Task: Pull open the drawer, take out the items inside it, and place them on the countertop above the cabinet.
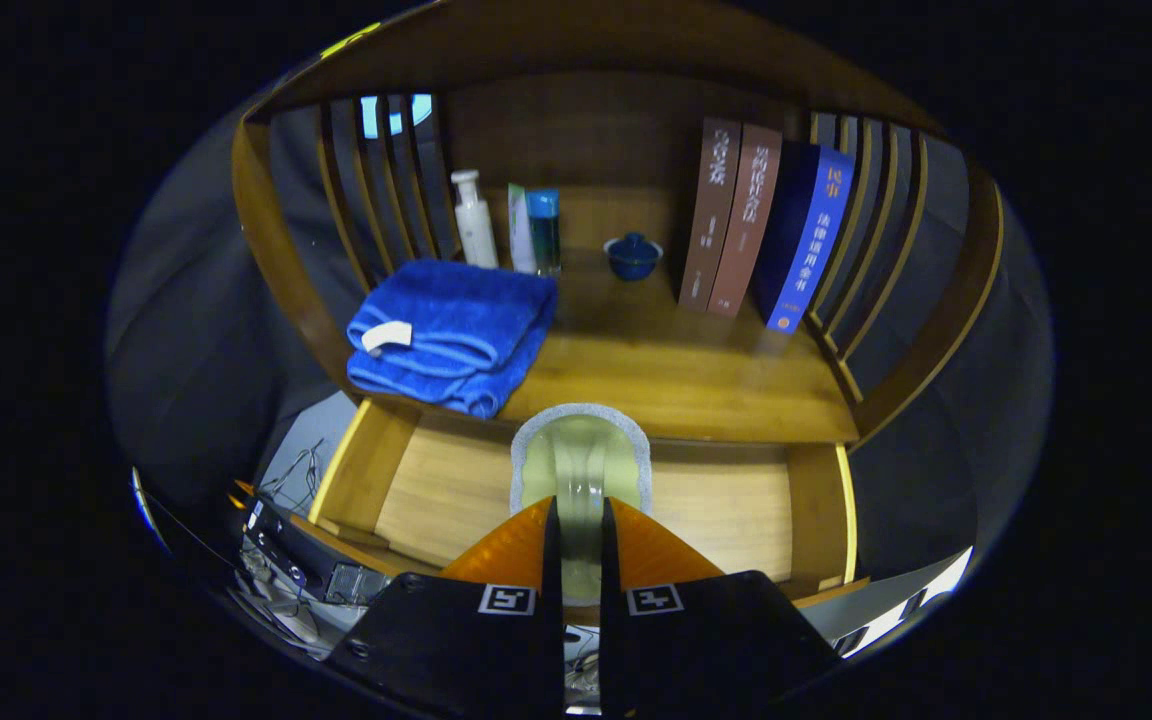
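Now the tongs point(580, 520) are clamped on a pale green sponge point(581, 465) with a grey-white border, and both fingers point(516, 550) press on its lower part from the two sides. The sponge stands up between the fingers and reaches ahead of them, over the open drawer point(436, 490). The drawer is pulled out below the desk point(676, 370), and its light wooden bottom shows on both sides of the sponge. I cannot tell if the sponge touches the drawer bottom or hangs above it.

Beyond the drawer, on the wooden desk of the cabinet, a folded blue towel point(456, 335) lies at the left, with its front edge near the edge of the desk. Behind the towel stand a white bottle point(474, 220), a pale tube point(520, 228) and a teal bottle point(544, 230), close together. A small blue lidded cup point(633, 256) stands alone in the middle, near the back. To the right of it, two brown books point(731, 230) and one blue book point(811, 240) lean against the slatted side wall point(876, 230).
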`<state>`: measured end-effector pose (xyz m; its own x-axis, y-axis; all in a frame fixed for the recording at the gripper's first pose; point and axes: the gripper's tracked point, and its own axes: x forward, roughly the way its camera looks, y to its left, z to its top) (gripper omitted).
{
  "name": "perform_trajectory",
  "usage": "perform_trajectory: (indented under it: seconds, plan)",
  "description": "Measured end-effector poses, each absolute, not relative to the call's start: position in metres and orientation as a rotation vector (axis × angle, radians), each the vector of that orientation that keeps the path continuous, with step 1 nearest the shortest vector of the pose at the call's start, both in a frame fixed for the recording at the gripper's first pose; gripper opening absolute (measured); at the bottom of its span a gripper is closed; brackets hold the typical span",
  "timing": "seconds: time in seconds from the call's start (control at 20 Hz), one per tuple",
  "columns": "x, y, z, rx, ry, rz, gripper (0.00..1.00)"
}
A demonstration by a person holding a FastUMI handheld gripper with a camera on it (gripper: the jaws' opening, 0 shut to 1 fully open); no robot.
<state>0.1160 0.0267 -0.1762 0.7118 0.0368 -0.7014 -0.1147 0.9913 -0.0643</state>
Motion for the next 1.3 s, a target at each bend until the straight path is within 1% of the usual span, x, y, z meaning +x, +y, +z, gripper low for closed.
perform_trajectory:
  seconds: [0.1,0.3,0.65,0.95,1.1,1.2,1.3]
  plan:
    - [0.134,0.028,-0.165,-0.103,0.740,0.083,0.19]
    - [0.176,0.027,-0.173,-0.085,0.713,0.075,0.18]
    - [0.228,0.018,-0.215,-0.066,0.800,0.058,0.19]
    - [0.264,0.021,-0.224,-0.068,0.808,0.073,0.19]
    - [0.275,0.018,-0.224,-0.041,0.805,0.073,0.28]
    - [0.279,0.017,-0.229,-0.030,0.807,0.076,0.29]
    - [0.277,0.017,-0.227,-0.023,0.803,0.072,0.53]
